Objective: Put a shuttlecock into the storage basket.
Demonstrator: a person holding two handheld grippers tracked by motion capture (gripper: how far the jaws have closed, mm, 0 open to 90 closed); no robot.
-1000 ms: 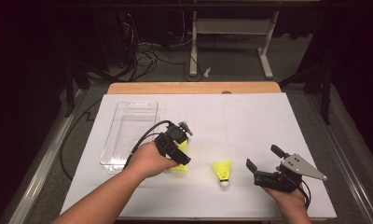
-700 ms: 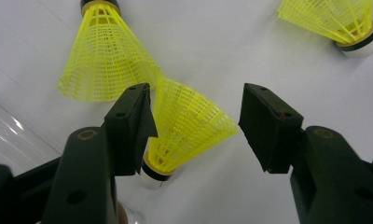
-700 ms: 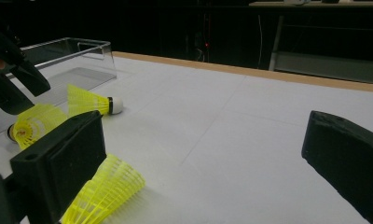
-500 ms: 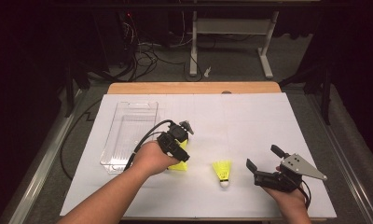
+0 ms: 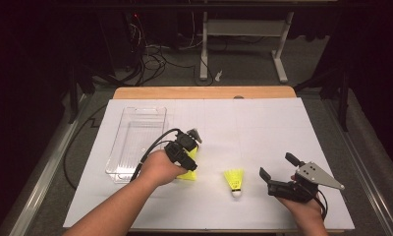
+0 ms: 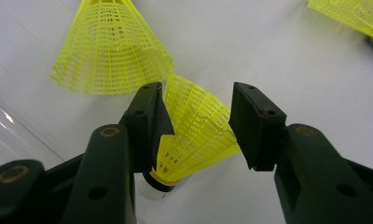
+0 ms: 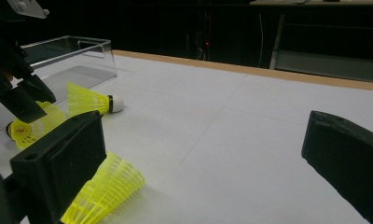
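Three yellow shuttlecocks lie on the white table sheet (image 5: pixel 263 123). My left gripper (image 5: pixel 187 166) (image 6: pixel 196 126) points down over one shuttlecock (image 5: pixel 187 173) (image 6: pixel 198 140), which lies between its jaws. The jaws have just been closing; one pad touches the mesh skirt and the other stands just off it. A second shuttlecock (image 5: pixel 193 151) (image 6: pixel 110 46) (image 7: pixel 86 100) lies just beyond. The third shuttlecock (image 5: pixel 234 181) (image 7: pixel 105 191) rests left of my right gripper (image 5: pixel 275 165) (image 7: pixel 205 140), which is open with nothing between its jaws.
A clear plastic tray (image 5: pixel 117 147) (image 7: pixel 91 51) stands left of my left hand. The table's wooden edge (image 5: pixel 204 92) runs along the far side. Beyond it are a dark floor with cables and a white metal stand (image 5: pixel 243 29).
My left gripper has sunk slightly onto the shuttlecock by the tray. The right gripper and the middle shuttlecock have stayed put.
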